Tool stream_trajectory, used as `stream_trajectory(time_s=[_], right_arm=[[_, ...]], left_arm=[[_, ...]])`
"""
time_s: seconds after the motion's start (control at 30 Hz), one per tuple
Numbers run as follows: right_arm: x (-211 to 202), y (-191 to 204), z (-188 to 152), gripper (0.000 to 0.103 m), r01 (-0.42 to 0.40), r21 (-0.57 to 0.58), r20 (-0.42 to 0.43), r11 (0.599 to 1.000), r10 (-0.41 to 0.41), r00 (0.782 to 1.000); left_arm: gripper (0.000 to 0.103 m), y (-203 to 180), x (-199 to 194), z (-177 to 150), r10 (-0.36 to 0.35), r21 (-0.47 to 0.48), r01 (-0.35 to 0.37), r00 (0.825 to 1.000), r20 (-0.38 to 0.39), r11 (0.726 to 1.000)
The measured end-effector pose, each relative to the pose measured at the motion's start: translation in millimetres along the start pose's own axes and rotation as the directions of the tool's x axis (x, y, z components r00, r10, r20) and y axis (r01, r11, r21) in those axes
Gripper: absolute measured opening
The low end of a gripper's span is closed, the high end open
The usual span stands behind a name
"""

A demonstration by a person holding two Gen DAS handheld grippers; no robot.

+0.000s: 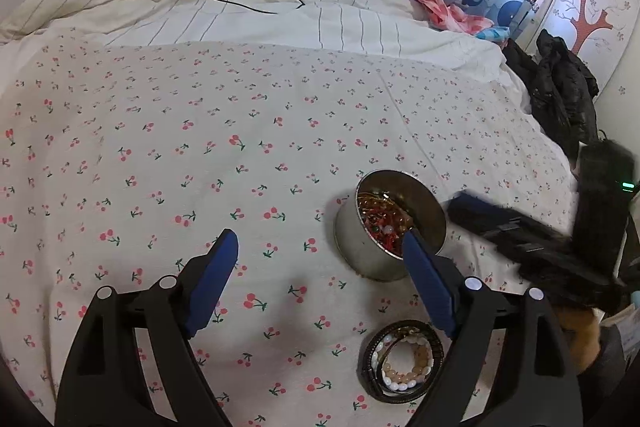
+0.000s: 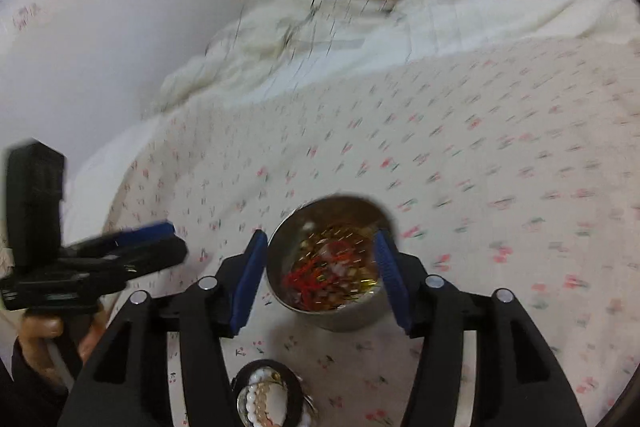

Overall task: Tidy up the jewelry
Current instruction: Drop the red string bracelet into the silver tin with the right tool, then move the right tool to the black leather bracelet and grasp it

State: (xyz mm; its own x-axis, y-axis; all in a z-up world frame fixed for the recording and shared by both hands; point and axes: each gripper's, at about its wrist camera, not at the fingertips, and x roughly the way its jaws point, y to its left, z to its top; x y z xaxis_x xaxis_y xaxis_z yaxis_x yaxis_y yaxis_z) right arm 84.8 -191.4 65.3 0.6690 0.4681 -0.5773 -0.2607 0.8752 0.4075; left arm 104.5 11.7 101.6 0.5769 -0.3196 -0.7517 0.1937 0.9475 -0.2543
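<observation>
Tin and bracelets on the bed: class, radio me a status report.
Left gripper open, empty. Right gripper open, straddling the tin, not gripping. Bracelets stacked beside tin, not yet stowed. Nothing in the way.

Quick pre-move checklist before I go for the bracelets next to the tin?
1. Left gripper jaws open, nothing between: ok.
2. Right gripper jaws open, straddling the metal tin: ok; contact cannot tell.
3. Tin upright, top open, beads inside: ok.
4. Bracelet pile on the cherry-print sheet, apart from the tin: ok.
5. Right view sharpness: not ok, blurred.
</observation>
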Motion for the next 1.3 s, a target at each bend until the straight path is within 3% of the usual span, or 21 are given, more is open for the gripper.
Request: stream_trajectory(time_s=[0.13, 0.2, 0.27, 0.33, 0.43, 0.53, 0.93, 1.3], right_arm=[[-29.5, -3.1, -17.0, 0.069, 0.068, -0.049, 0.010, 0.996, -0.067, 0.998], [-27.9, -5.0, -38.9, 0.075, 0.146, -0.106, -0.023, 0.984, -0.149, 0.989], [-14.0, -15.9, -55.7, 0.076, 0.214, -0.113, -0.095, 0.970, -0.225, 0.970], [12.0, -29.1, -67.4, 0.076, 0.276, -0.105, -0.217, 0.955, -0.293, 0.931], [18.8, -22.0, -68.2, 0.087, 0.282, -0.152, -0.218, 0.947, -0.310, 0.925], [25.1, -14.5, -71.9, 0.091, 0.311, -0.208, -0.217, 0.928, -0.353, 0.910], [27.6, -10.9, -72.6, 0.095, 0.319, -0.225, -0.226, 0.921, -0.368, 0.902], [25.4, -12.1, -74.7, 0.095, 0.315, -0.224, -0.228, 0.922, -0.364, 0.903]], left_arm=[[0.081, -6.4, 9.1, -5.4, 0.017, 0.033, -0.016, 0.999, -0.036, 0.999], [0.081, -10.7, 13.1, -8.8, 0.022, 0.050, -0.020, 0.999, -0.043, 0.999], [0.081, -15.9, 17.9, -13.3, 0.035, 0.074, -0.031, 0.998, -0.053, 0.997], [0.081, -23.1, 22.8, -16.9, 0.067, 0.113, -0.061, 0.996, -0.052, 0.992], [0.081, -31.3, 25.5, -21.1, 0.088, 0.151, -0.080, 0.995, -0.048, 0.985], [0.082, -37.0, 26.6, -24.4, 0.126, 0.184, -0.117, 0.991, -0.035, 0.976], [0.086, -36.0, 12.8, -39.8, 0.235, 0.191, -0.245, 0.969, 0.071, 0.951], [0.088, -54.5, 12.1, -48.5, 0.247, 0.281, -0.269, 0.962, 0.113, 0.921]])
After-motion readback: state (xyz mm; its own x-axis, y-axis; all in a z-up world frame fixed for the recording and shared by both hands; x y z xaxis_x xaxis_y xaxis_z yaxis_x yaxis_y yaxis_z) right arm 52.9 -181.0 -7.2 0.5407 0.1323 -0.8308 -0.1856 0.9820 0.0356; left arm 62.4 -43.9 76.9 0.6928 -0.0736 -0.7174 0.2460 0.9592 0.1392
